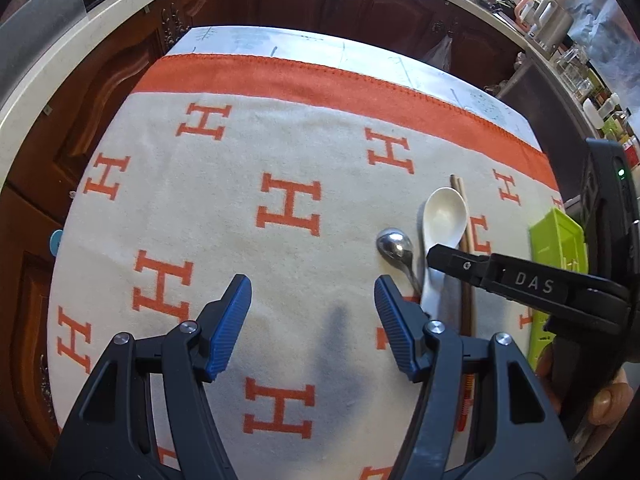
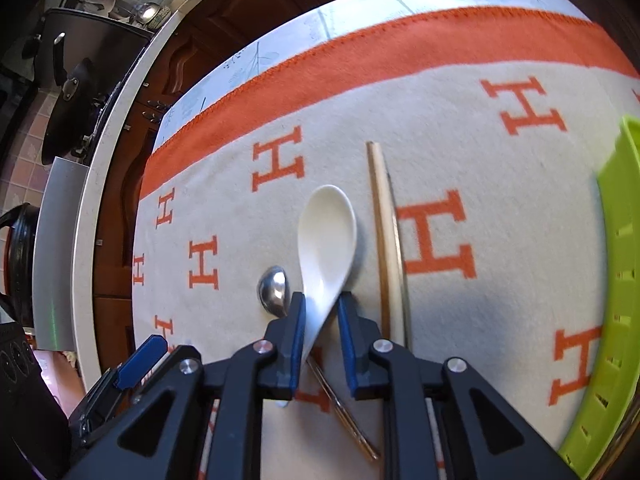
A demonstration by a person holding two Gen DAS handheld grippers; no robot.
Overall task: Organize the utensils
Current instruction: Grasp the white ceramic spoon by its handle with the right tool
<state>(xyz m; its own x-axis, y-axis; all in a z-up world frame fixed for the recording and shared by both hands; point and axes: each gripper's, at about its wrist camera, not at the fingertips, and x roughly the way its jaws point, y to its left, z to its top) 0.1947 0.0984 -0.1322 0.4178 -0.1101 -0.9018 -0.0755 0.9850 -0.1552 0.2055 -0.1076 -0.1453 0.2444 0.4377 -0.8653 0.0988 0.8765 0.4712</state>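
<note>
Green basket (image 2: 622,264) beside chopsticks (image 2: 386,240) (touching? unclear)

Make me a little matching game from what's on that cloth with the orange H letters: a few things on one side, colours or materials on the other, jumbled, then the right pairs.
Things:
1. Big spoon between the right gripper fingers
2. Small spoon beside it
3. Chopsticks
4. Basket at the cloth's right edge

Looks:
A. Lime green
B. Shiny metal
C. White
D. Brown wood

Pairs: 1-C, 2-B, 3-D, 4-A
</note>
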